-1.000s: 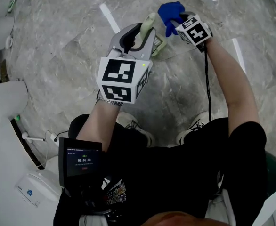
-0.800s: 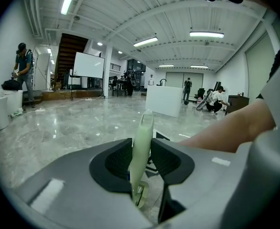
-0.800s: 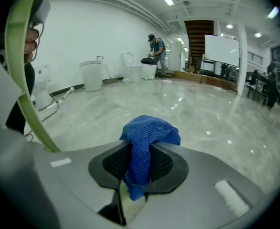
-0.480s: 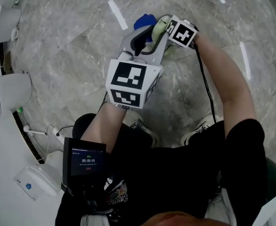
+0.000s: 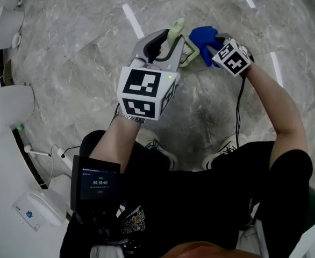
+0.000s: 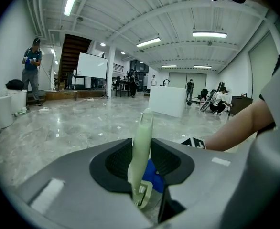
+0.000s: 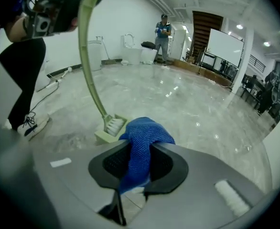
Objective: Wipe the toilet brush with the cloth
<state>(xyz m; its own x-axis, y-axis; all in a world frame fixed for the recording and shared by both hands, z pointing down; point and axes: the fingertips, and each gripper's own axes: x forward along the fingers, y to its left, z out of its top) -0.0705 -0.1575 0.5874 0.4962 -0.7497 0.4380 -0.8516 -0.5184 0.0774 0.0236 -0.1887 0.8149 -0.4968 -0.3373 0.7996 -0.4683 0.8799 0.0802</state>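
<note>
My left gripper (image 5: 165, 41) is shut on the pale green handle (image 6: 142, 142) of the toilet brush, which pokes up between its jaws. The brush head (image 5: 187, 53) hangs just past the jaws, over the marble floor, with white bristles in a green frame (image 7: 111, 126). My right gripper (image 5: 214, 43) is shut on a blue cloth (image 7: 142, 144) that bunches out ahead of the jaws. The cloth (image 5: 202, 37) sits right beside the brush head, on its right side. In the left gripper view the cloth (image 6: 154, 178) shows behind the brush head (image 6: 143, 194).
White toilets (image 5: 6, 112) and fixtures line the left wall. The person's shoes (image 5: 156, 147) stand on the floor below the grippers, and a small screen (image 5: 95, 184) hangs at the chest. A whiteboard (image 6: 92, 66) and several people stand far off in the hall.
The right gripper swept the cloth left across the brush, then came back to the right and slightly lower. The left gripper kept the brush in place.
</note>
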